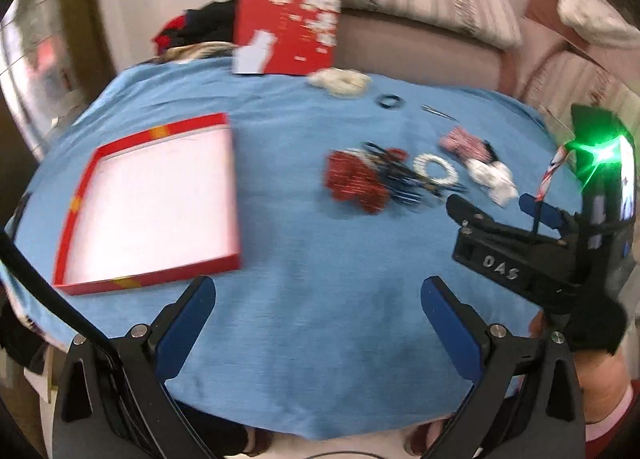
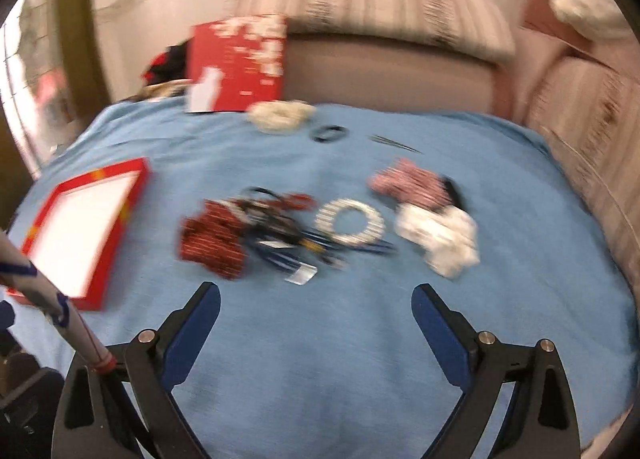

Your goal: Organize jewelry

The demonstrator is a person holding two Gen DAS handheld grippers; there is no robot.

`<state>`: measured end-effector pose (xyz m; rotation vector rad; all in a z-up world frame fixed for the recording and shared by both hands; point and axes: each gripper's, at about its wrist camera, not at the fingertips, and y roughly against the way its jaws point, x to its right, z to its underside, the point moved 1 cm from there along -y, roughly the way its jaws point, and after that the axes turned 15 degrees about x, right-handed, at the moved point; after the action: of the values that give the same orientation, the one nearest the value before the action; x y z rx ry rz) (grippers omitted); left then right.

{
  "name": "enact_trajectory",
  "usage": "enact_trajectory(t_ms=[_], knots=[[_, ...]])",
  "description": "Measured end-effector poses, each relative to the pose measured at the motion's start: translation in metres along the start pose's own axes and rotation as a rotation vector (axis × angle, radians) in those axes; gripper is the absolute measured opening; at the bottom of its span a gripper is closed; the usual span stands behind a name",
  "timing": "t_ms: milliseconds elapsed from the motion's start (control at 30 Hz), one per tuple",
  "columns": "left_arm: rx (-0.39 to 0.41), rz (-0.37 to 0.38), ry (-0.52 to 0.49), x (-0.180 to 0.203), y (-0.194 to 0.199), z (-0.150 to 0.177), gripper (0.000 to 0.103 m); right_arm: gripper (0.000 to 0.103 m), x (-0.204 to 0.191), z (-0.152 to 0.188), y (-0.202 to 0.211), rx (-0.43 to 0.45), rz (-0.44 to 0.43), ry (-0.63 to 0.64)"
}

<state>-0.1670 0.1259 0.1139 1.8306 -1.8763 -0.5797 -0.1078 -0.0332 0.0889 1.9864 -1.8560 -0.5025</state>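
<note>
On the blue cloth point(image 1: 304, 299), the red box point(image 1: 152, 207) holds nothing; both grippers point(image 1: 316, 315) point(image 2: 316, 319) gape wide, empty.

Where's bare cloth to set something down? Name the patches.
Bare cloth lies between the grippers and the jewelry pile, and between the red tray and that pile. The middle is crowded, from the pile to the white cloth piece.

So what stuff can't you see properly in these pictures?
- Tangled dark pile, right wrist view: motion blur; separate pieces can't be told apart.
- Thin metal piece, left wrist view: too small and blurred to name.
- Red box lid, both views: print smeared, unreadable.
- Red tray, right wrist view: near corner hidden by a white cable.
- Right gripper, left wrist view: blurred, but its fingers look apart.
- Left gripper: open, holding nothing.
</note>
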Motion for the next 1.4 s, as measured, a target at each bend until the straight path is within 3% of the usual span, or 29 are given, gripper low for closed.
enact_trajectory(t_ms=[67,200,233,467,533,600,800,967,1200,1400], knots=[[0.012,-0.048,0.029,-0.028,0.003,0.002,0.103,0.096,-0.028,-0.006,-0.006,-0.022,-0.077,0.023],[0.032,-0.163,0.079,-0.085,0.013,0.011,0.103,0.063,-0.092,-0.008,-0.029,-0.113,-0.237,0.082],[0.037,-0.182,0.096,-0.098,0.016,0.014,0.103,0.059,-0.109,-0.006,-0.035,-0.134,-0.267,0.104],[0.079,-0.228,0.173,-0.141,0.035,0.024,0.103,0.057,-0.176,0.013,-0.082,-0.258,-0.312,0.17],[0.082,-0.23,0.176,-0.143,0.037,0.025,0.103,0.051,-0.184,0.016,-0.083,-0.278,-0.305,0.187],[0.086,-0.236,0.173,-0.143,0.037,0.025,0.103,0.047,-0.186,0.017,-0.079,-0.302,-0.351,0.156],[0.092,-0.227,0.147,-0.13,0.035,0.023,0.103,0.049,-0.202,0.019,-0.055,-0.284,-0.489,0.173],[0.092,-0.133,0.124,-0.11,0.034,0.018,0.103,0.07,-0.139,0.008,-0.036,-0.199,-0.43,0.062],[-0.012,0.019,0.143,-0.072,-0.01,0.004,0.103,0.072,0.026,0.017,-0.023,-0.177,-0.162,-0.106],[-0.112,0.158,0.208,-0.033,-0.08,-0.011,0.103,0.072,0.115,0.023,-0.018,-0.152,-0.024,-0.161]])
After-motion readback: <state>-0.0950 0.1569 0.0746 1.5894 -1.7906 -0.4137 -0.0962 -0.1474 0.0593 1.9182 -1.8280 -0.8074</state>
